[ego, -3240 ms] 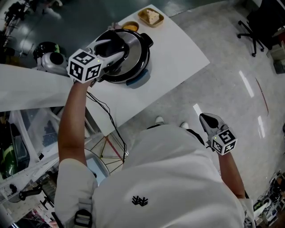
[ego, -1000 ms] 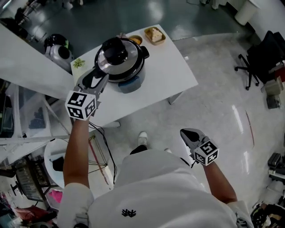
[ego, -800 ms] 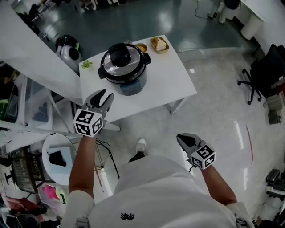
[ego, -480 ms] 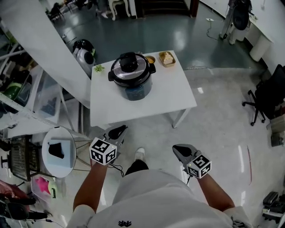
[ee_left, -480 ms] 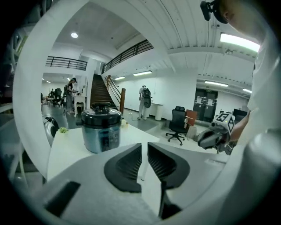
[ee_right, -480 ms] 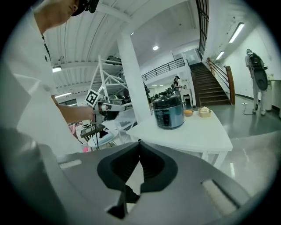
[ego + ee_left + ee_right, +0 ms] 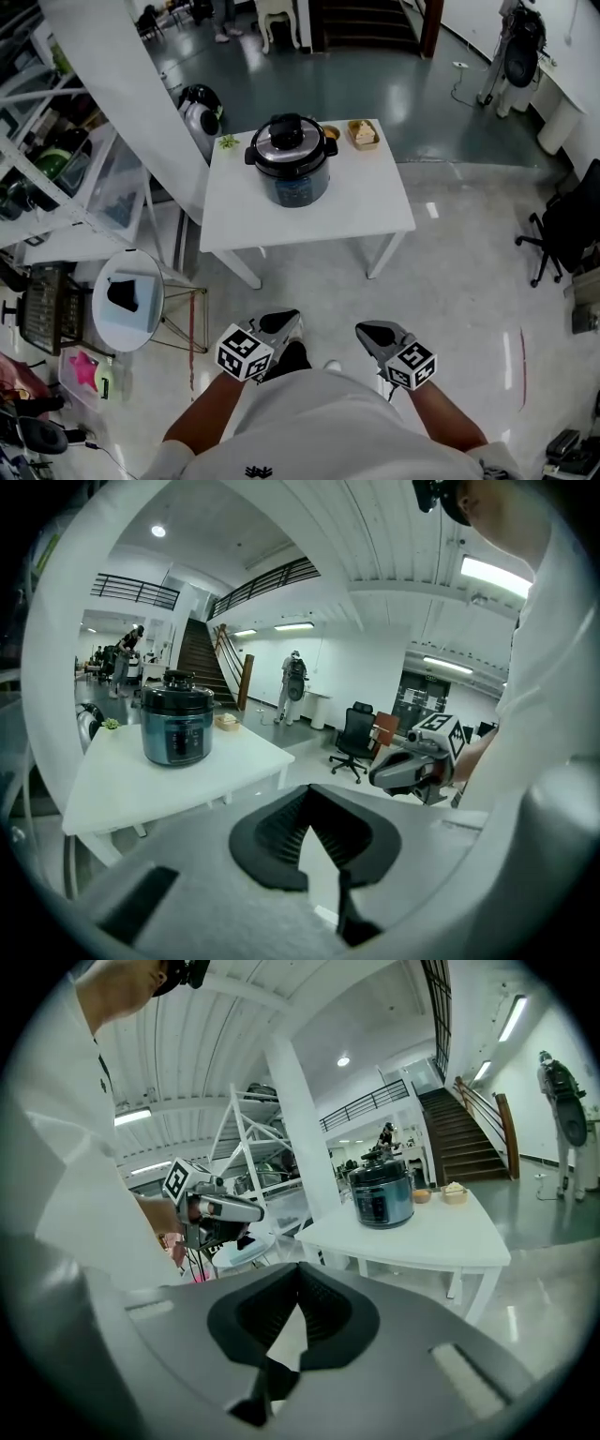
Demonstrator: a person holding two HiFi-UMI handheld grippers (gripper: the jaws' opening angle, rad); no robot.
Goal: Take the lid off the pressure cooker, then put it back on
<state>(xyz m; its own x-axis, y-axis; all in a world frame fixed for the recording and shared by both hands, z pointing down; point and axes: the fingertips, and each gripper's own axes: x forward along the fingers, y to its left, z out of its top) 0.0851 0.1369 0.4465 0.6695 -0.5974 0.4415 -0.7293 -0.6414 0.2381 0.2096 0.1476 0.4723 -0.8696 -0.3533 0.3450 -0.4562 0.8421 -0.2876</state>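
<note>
- A single round white side table (image 7: 141,314) stands on the floor at the left, with one dark object lying on it.
- The left hand-held gripper (image 7: 287,320) hangs over the floor, well apart from the near edge of the surface (image 7: 361,202). Its jaws have just been closing and are clenched on each other, with nothing between them. It carries one cube of black-and-white square markers, which bears no letters.
- One small green sprig (image 7: 229,142) lies at the far left corner of the surface.
- One pressure cooker (image 7: 292,173) stands upright near the far edge of the surface, left of the middle. Its single lid (image 7: 289,139) is seated on top and has a black knob. The print on the cooker's front panel is too small to read.
- Two dishes sit along the far edge to the right of the cooker: a small bowl (image 7: 330,132) just beside it, then a square tray (image 7: 363,134) of pale food.
- The right hand-held gripper (image 7: 363,329) is also over the floor, beside the left one, with its jaws clenched and empty. It carries one marker cube.
- One black office chair (image 7: 562,230) stands at the right.
</note>
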